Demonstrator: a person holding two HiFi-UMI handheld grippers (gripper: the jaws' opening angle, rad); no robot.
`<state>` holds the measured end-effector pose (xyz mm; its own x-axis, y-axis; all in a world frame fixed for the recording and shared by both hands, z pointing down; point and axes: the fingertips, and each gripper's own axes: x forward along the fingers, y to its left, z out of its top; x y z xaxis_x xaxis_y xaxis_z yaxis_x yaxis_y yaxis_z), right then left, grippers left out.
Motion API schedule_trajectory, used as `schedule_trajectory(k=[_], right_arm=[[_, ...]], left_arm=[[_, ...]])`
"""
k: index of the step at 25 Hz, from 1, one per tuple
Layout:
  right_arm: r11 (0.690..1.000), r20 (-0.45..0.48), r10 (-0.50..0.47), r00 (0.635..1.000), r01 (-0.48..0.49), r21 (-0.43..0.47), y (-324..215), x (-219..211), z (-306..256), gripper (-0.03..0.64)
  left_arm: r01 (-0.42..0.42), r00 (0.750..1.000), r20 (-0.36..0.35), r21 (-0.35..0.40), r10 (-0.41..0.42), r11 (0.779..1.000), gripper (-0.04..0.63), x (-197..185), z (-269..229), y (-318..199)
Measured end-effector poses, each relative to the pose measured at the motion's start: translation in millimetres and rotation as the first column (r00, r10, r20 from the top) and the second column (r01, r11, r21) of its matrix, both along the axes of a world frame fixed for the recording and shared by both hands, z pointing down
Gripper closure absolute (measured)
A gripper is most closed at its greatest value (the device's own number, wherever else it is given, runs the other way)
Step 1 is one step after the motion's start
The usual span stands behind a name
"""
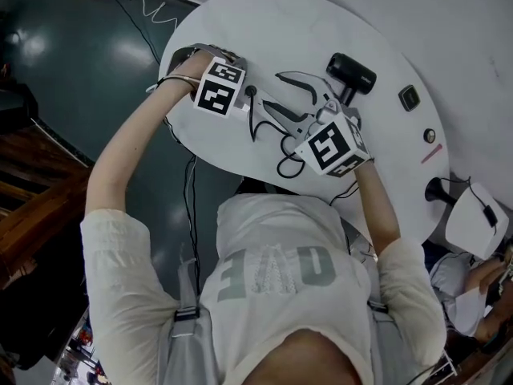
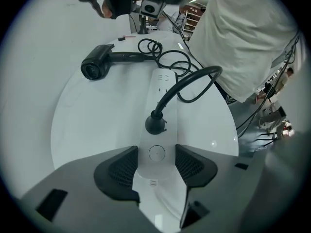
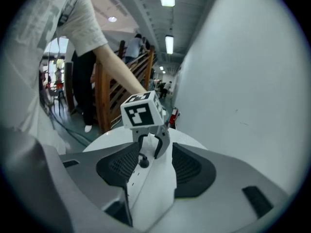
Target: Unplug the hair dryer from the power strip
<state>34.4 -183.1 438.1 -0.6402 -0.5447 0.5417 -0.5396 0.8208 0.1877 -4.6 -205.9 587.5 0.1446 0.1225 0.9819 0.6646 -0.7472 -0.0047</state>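
Note:
A white power strip (image 2: 160, 106) lies on the round white table (image 1: 264, 30). A black plug (image 2: 155, 124) sits in it, and its cord loops back to the black hair dryer (image 2: 97, 64) at the far side. My left gripper (image 2: 156, 155) points steeply down, shut on the strip's button end, with both pads against its sides. My right gripper (image 3: 153, 165) straddles the strip's (image 3: 150, 188) other end, jaws open and the right pad apart from it. From there I see the left gripper (image 3: 149, 147) and the plug (image 3: 143, 161). In the head view the hair dryer (image 1: 350, 72) lies beyond the right gripper (image 1: 314, 125).
A small black block (image 1: 409, 97), a round knob (image 1: 430, 135) and a pink strip (image 1: 431, 153) lie on the table's right part. Loose cable hangs off the near edge (image 1: 191, 191). Another person (image 1: 473, 283) sits at the right. A wall runs along the far side.

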Motion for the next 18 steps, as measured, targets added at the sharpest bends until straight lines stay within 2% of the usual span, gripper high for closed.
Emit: schedule_trajectory(k=[2,5,9,11,13,15,17,18], right_arm=[[0.996,-0.053,-0.087,0.995,0.086,-0.016,3,-1,16,0.414],[0.98,-0.055,-0.19,0.98,0.187,-0.062,2,-4,37,0.414],[0.966,-0.147,-0.249,0.957,0.235,-0.107,-9,-15,78,0.414],[0.951,-0.138,-0.29,0.947,0.269,-0.152,-8,-20,90,0.414],[0.942,-0.099,-0.305,0.947,0.285,-0.178,-6,-28,97,0.414],[0.947,-0.077,-0.29,0.954,0.274,-0.169,-10,-37,101,0.429],[0.952,-0.063,-0.274,0.96,0.261,-0.163,-14,-43,107,0.525],[0.953,-0.06,-0.271,0.961,0.259,-0.16,-15,-43,108,0.525]], left_arm=[[0.001,1.0,0.003,0.006,-0.001,1.0,0.342,4,0,0],[0.018,1.0,-0.017,0.008,-0.018,1.0,0.341,8,1,1],[-0.007,1.0,-0.029,-0.003,0.007,1.0,0.342,0,2,0],[-0.006,0.999,-0.04,-0.013,0.005,1.0,0.342,1,1,1],[-0.004,0.999,-0.048,-0.02,0.003,1.0,0.341,2,0,1],[-0.002,0.999,-0.047,-0.019,0.001,1.0,0.341,2,-1,0],[0.004,0.999,-0.041,-0.015,-0.005,1.0,0.341,2,0,-1],[0.005,0.999,-0.038,-0.015,-0.005,1.0,0.341,3,0,-1]])
